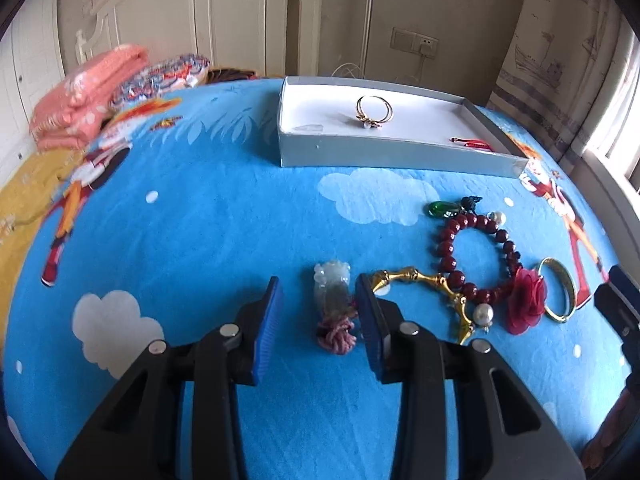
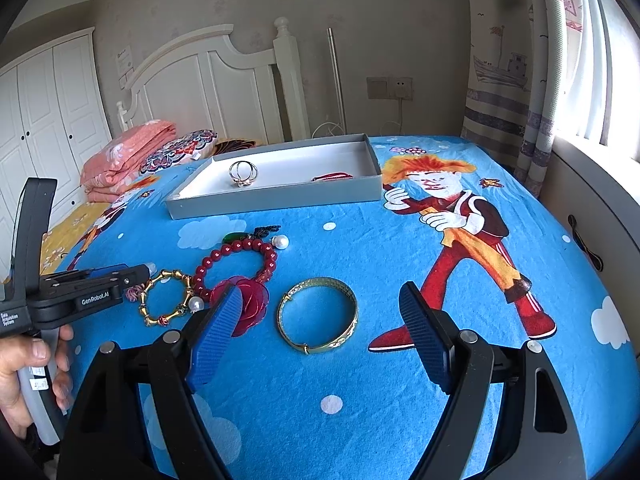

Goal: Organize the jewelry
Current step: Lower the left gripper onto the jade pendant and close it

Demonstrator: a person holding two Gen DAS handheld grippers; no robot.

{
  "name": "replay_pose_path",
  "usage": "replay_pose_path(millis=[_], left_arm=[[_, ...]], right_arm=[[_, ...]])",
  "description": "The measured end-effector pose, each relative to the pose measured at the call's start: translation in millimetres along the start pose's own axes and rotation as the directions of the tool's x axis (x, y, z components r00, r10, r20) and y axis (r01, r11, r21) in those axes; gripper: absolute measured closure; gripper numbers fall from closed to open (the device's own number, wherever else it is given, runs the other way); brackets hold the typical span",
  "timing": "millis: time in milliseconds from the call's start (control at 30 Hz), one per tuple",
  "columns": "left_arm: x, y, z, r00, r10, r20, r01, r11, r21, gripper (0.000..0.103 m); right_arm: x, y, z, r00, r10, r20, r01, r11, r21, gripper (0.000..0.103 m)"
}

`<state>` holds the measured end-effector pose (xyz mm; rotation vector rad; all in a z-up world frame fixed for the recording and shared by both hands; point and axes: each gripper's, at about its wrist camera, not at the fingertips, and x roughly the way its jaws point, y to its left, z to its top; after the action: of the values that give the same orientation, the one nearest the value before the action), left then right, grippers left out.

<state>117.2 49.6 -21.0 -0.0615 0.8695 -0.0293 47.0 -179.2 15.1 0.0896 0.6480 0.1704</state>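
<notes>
A pale jade pendant (image 1: pixel 332 284) with a pink knotted cord (image 1: pixel 336 334) lies on the blue bedsheet between the fingers of my left gripper (image 1: pixel 318 280). The pads are open and do not press on it. Just right of it lie a gold bamboo bracelet (image 1: pixel 416 278), a red bead bracelet (image 1: pixel 444 248), a red flower (image 1: pixel 528 300) and a gold bangle (image 1: pixel 566 284). My right gripper (image 2: pixel 320 292) stands wide open around the gold bangle (image 2: pixel 320 346) without touching it. The grey box (image 1: pixel 380 156) at the back holds gold rings (image 1: pixel 374 112) and a red cord piece (image 1: pixel 476 143).
A green pendant (image 1: pixel 442 208) and pearls (image 1: pixel 483 314) lie among the bracelets. Folded pink blankets (image 1: pixel 92 92) and a patterned pillow (image 2: pixel 180 150) sit at the headboard end. A person's hand (image 2: pixel 24 372) holds the left gripper's handle. The bed edge and window are on the right.
</notes>
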Motion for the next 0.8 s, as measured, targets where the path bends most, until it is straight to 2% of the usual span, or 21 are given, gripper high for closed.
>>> replay_pose_path(millis=[67,100,133,433,633,800], left_arm=[[0.1,5.2,-0.9,1.000,-0.019,-0.011,0.018,1.000,-0.018,0.072],[1.9,9.0,-1.2,1.000,-0.016,-0.024,0.015,0.999,-0.029,0.081],[1.9,12.2,-1.4,1.000,-0.013,-0.018,0.012,0.999,-0.039,0.083],[4.3,-1.2,-3.0,0.999,0.048,-0.013,-0.047,0.997,0.055,0.082],[0.5,2.1,-6.8,1.000,0.027,0.005,-0.028,0.999,0.032,0.083],[-13.9,-2.5,-7.6,0.998,0.027,0.059,-0.030,0.998,0.052,0.083]], right_arm=[[0.4,0.9,-0.2,1.000,0.000,-0.003,0.000,1.000,-0.003,0.026],[0.9,0.9,-0.2,1.000,0.001,-0.005,-0.001,1.000,-0.002,0.026],[0.4,0.8,-0.5,1.000,0.001,-0.005,-0.001,1.000,-0.001,0.025],[1.5,1.2,-0.8,1.000,-0.003,-0.014,0.003,1.000,-0.004,0.024],[8.4,6.3,-0.7,0.998,-0.006,-0.063,0.005,1.000,-0.025,0.022],[21.4,5.2,-0.3,0.991,-0.009,-0.136,0.006,1.000,-0.022,0.022]])
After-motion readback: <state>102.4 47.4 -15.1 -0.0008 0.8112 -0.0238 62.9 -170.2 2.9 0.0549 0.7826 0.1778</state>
